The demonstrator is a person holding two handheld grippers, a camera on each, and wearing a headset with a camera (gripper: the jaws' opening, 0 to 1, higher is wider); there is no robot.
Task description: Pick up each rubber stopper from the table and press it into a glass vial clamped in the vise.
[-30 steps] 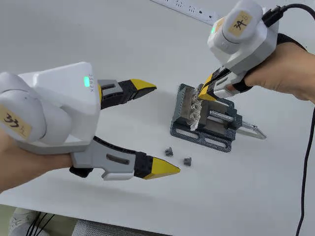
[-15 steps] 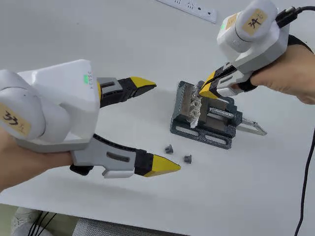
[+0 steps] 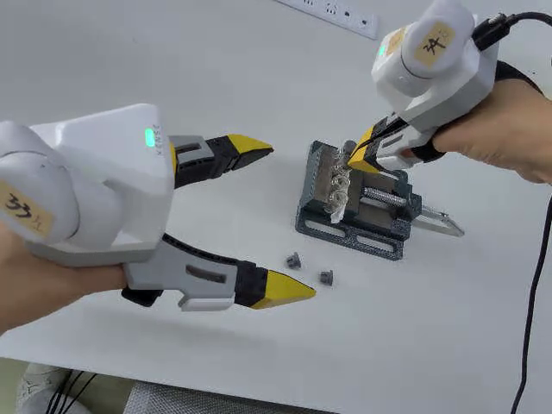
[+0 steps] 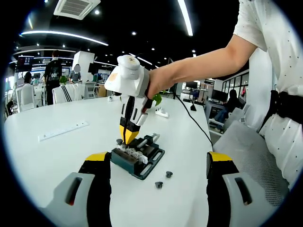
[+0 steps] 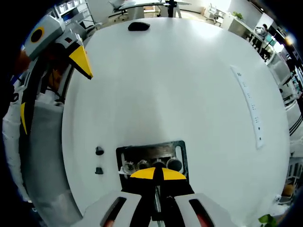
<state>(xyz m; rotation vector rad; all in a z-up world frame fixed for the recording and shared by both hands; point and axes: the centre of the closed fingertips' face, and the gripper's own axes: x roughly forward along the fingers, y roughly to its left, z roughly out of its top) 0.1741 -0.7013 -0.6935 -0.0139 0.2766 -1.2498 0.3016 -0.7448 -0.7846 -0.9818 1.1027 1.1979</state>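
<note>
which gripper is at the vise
The right gripper: its yellow tips are together over the vials in the vise, while the left gripper is wide open, off to the side.

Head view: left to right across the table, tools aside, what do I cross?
rubber stopper → second rubber stopper → vise → vise handle → black cable. Both tools overlap these, so they are left out.

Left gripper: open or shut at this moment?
Open. The left gripper shows its yellow-tipped fingers wide apart in the head view, nothing held between them.
</note>
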